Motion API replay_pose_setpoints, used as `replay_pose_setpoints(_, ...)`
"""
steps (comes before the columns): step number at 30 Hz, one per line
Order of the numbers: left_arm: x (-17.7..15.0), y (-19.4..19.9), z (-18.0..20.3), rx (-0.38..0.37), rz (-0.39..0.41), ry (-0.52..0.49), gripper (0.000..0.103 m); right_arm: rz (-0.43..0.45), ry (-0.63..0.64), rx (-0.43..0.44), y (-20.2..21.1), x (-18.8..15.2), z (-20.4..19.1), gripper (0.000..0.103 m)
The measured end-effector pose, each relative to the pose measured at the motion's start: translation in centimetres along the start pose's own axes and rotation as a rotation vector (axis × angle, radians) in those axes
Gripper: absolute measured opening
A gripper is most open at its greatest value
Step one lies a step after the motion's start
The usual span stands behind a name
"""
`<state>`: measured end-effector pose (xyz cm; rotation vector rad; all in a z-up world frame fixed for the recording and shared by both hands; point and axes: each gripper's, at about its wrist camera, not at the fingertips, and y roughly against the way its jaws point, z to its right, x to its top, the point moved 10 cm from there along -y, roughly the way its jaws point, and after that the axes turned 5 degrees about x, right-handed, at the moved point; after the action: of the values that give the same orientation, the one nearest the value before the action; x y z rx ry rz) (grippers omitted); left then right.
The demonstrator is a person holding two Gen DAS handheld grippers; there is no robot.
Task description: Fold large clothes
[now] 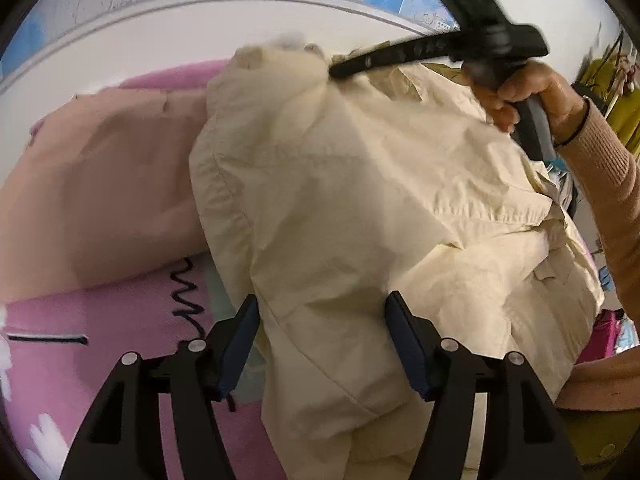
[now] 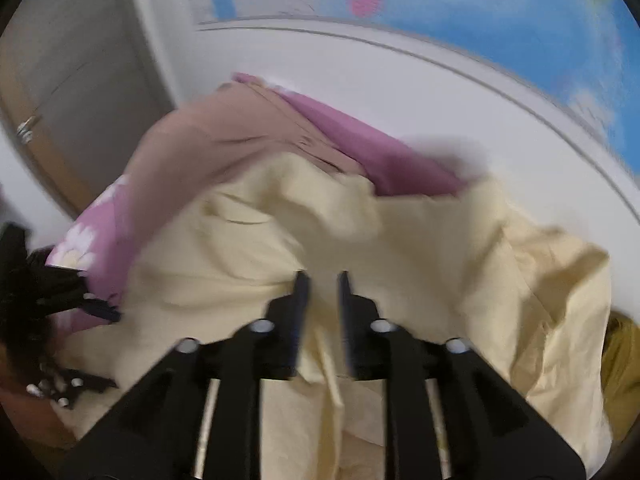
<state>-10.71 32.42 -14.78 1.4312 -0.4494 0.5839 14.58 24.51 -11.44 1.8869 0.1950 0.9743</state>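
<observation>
A large cream jacket [image 1: 360, 184] lies crumpled on a pink flowered bedsheet [image 1: 100, 360]. My left gripper [image 1: 322, 312] stands over its near end, jaws wide, with a fold of the cream cloth between them but not pinched. In the left wrist view my right gripper [image 1: 340, 69] touches the jacket's far end near the collar, carried by a hand [image 1: 540, 92] in a beige sleeve. In the blurred right wrist view the right gripper [image 2: 323, 280] shows a narrow gap between its fingers above the cream jacket [image 2: 420, 248]; nothing is clamped.
A pink-beige garment [image 1: 104, 184] lies spread on the bed to the left of the jacket, also visible behind the jacket as a pink-beige garment [image 2: 208, 140]. A white headboard [image 1: 200, 28] with a blue map above it closes the far side. Olive cloth [image 2: 624, 360] sits at the right.
</observation>
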Motion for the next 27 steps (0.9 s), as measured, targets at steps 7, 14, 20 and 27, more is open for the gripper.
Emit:
replay_pose_setpoints(7,4.6,3.2,1.3,-0.001,0.125,-0.067,0.062,0.21,-0.151,0.092,11.8,-6.5,2.5,0.073)
replay_pose_setpoints(14,8.3,-0.3,3.1,-0.024,0.112,-0.103,0.064,0.195,-0.325,0.027,17.0,-22.1,3.5,0.092)
replay_pose_setpoints(20,9.3,-3.5,2.7,-0.008,0.06,-0.069,0.064,0.166,-0.391,0.013,15.6,-26.8,2.6,0.033)
replay_pose_setpoints(27,10.4,-3.4,1.9,0.011,0.069,-0.011,0.064,0.372,-0.273,-0.113,23.0,-20.1,3.3,0.003)
